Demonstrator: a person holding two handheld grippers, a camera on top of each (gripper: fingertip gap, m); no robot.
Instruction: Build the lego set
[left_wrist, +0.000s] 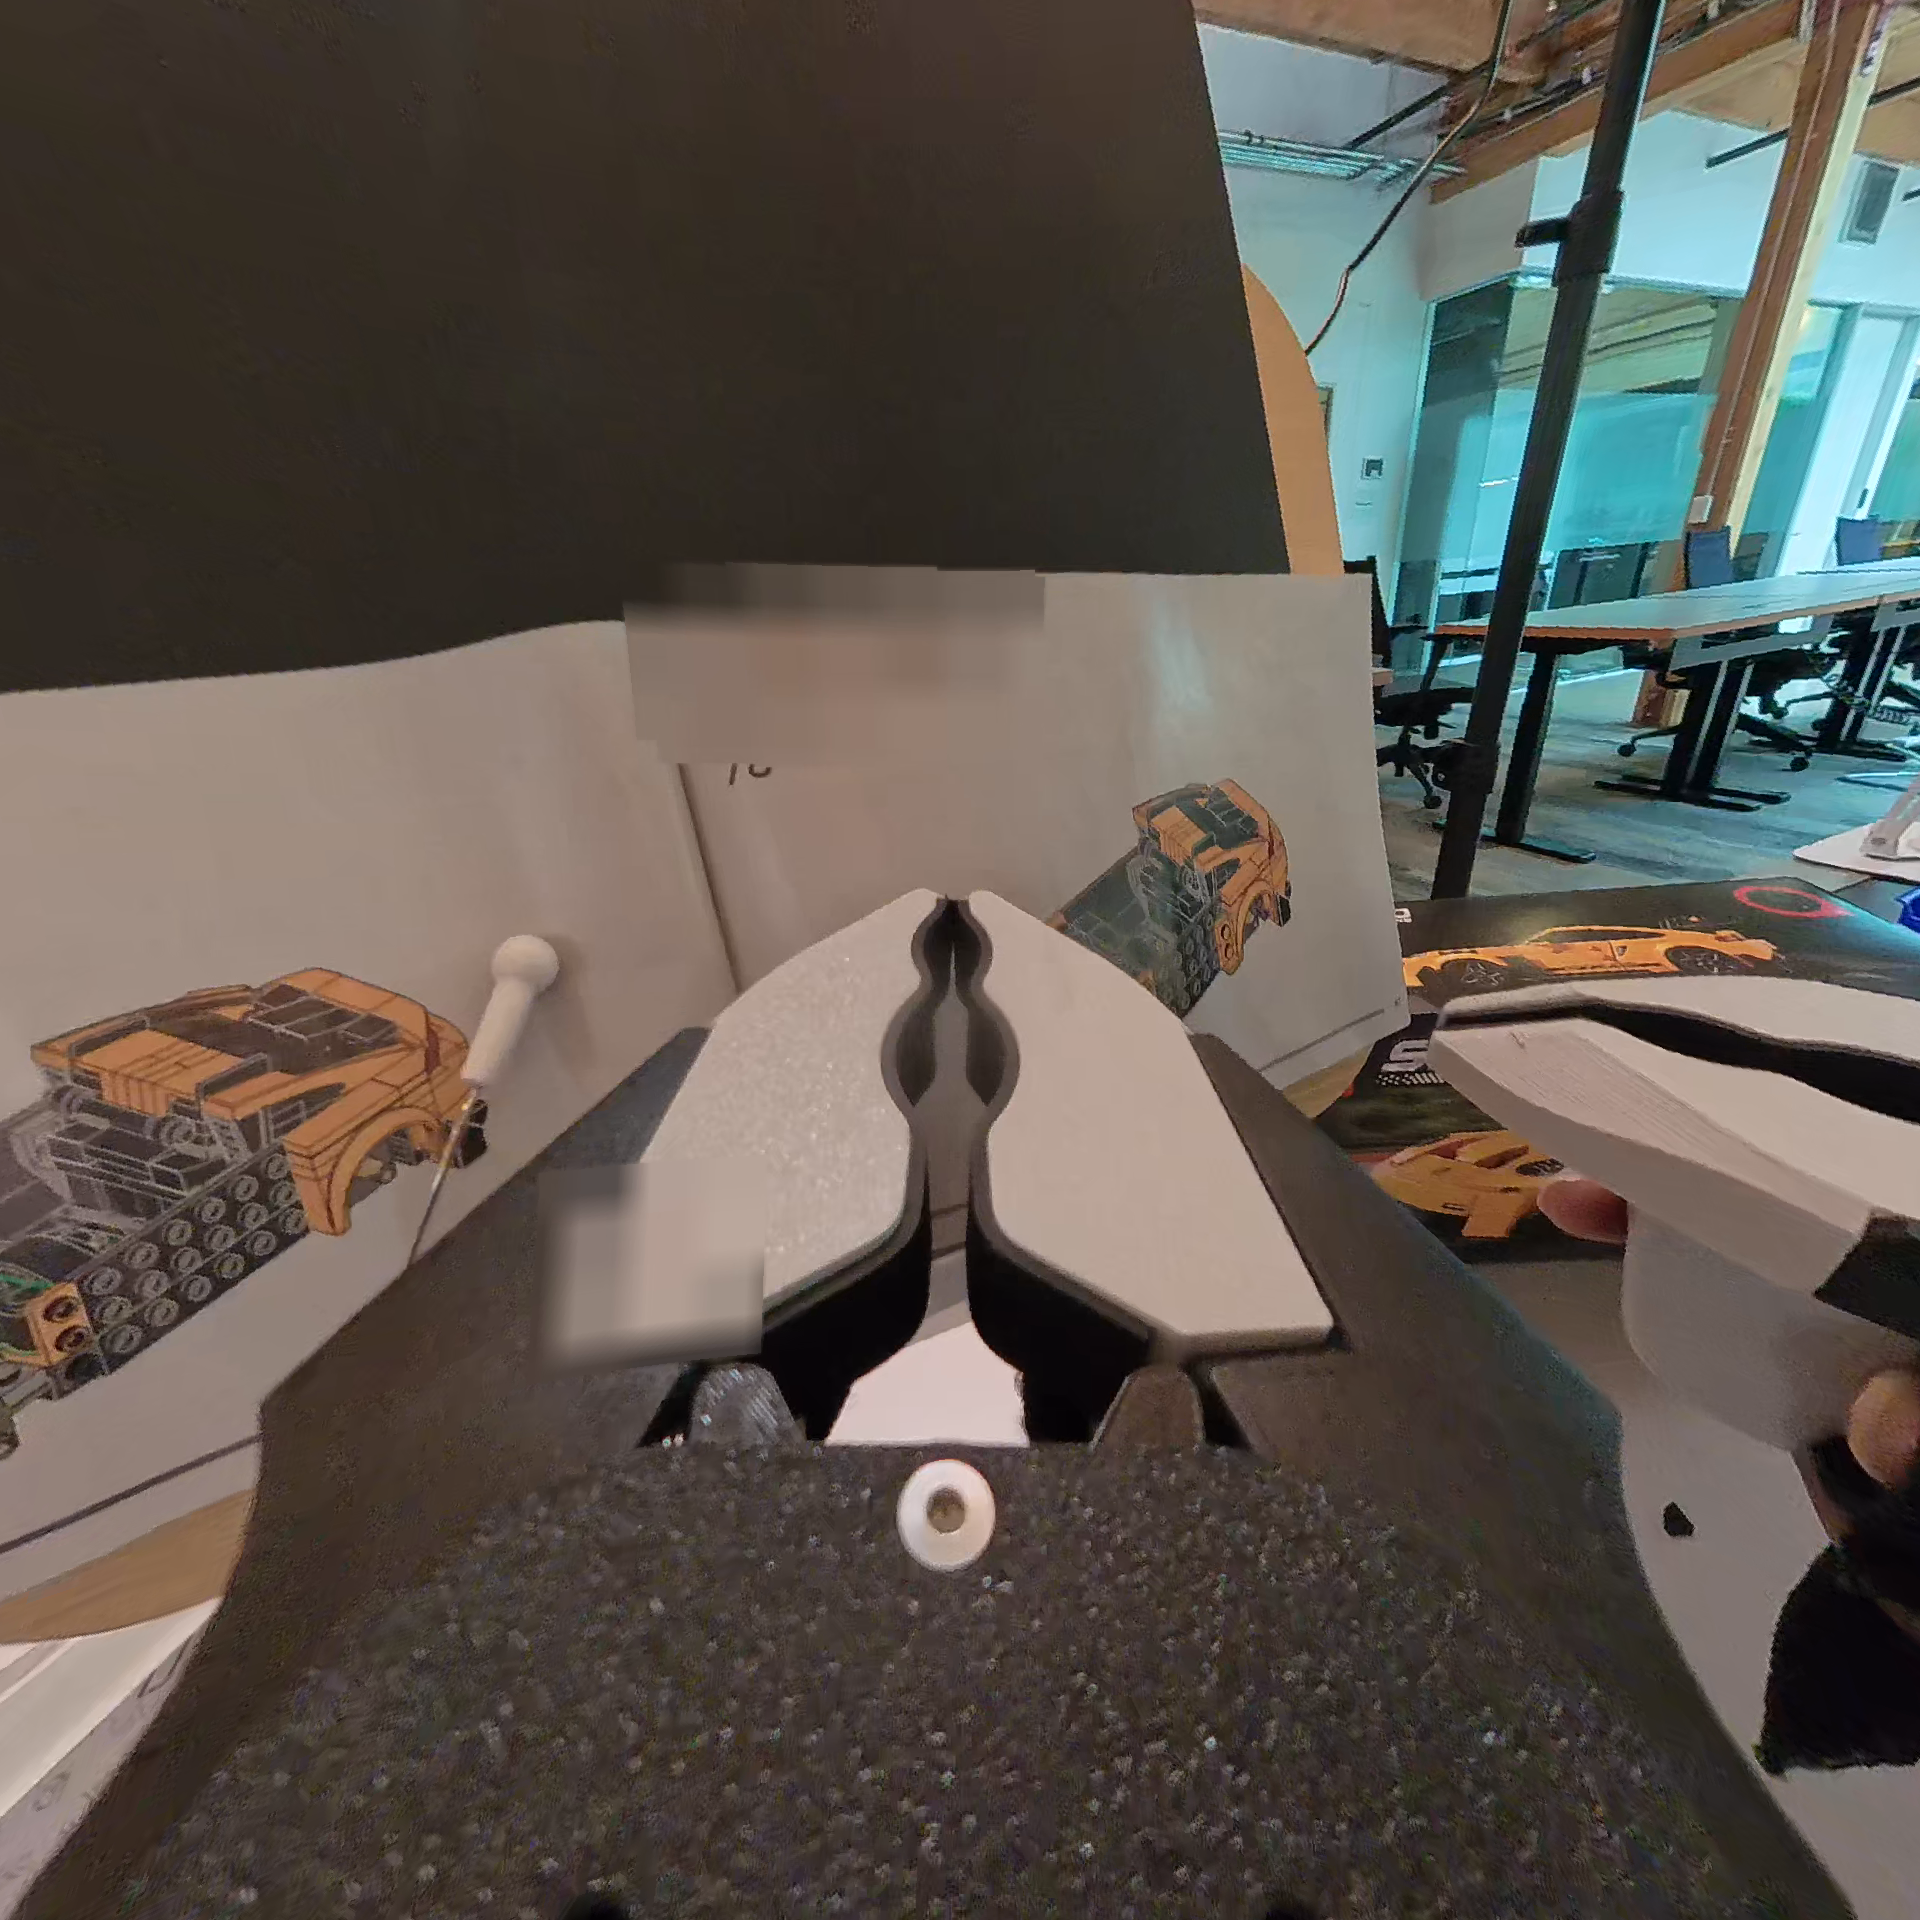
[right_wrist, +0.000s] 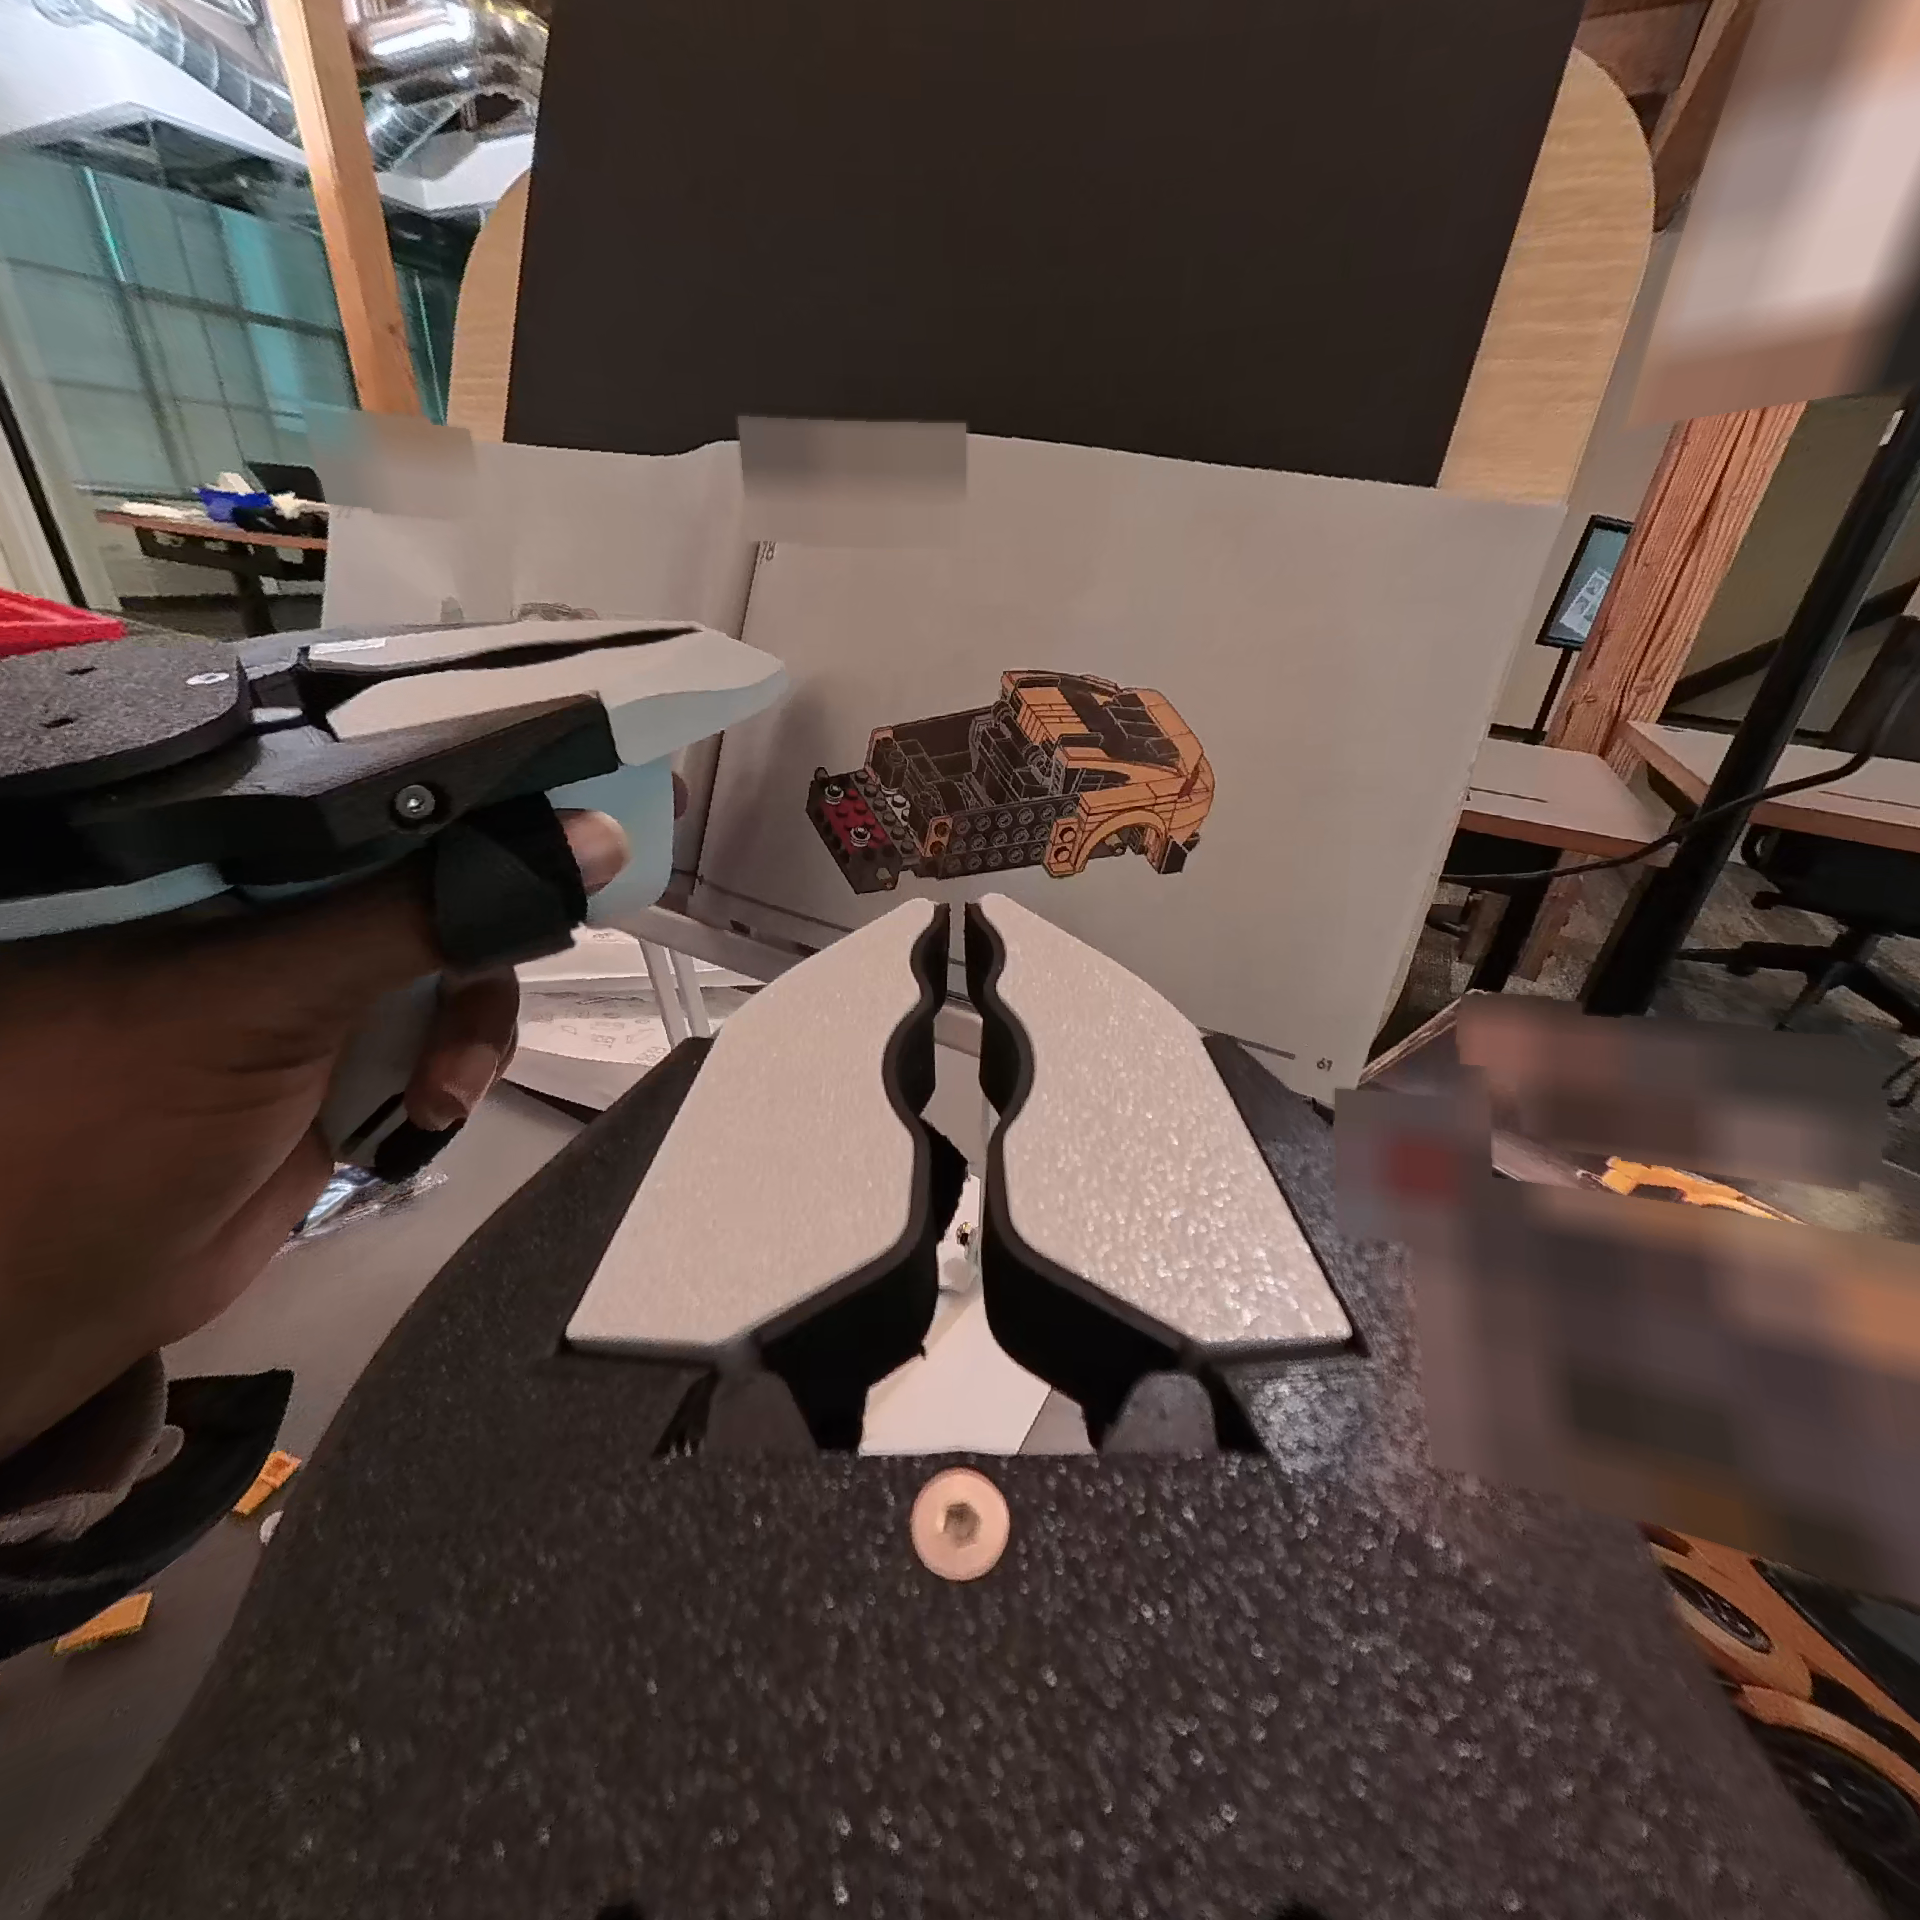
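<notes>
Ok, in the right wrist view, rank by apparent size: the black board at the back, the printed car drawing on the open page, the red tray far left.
1. Black board
2. Car drawing
3. Red tray, only partly in frame, so its true size is unsure.

- grey surface (right_wrist: 312, 1340), pretty cluttered
- open instruction booklet (right_wrist: 1247, 644) propped upright at the back
- toy car box (left_wrist: 1621, 961) lying flat
- small orange bits (right_wrist: 272, 1481) scattered near the edge

Black grainy tool (right_wrist: 956, 912), 2 grey fingers (right_wrist: 790, 1122), perhaps textured
</notes>
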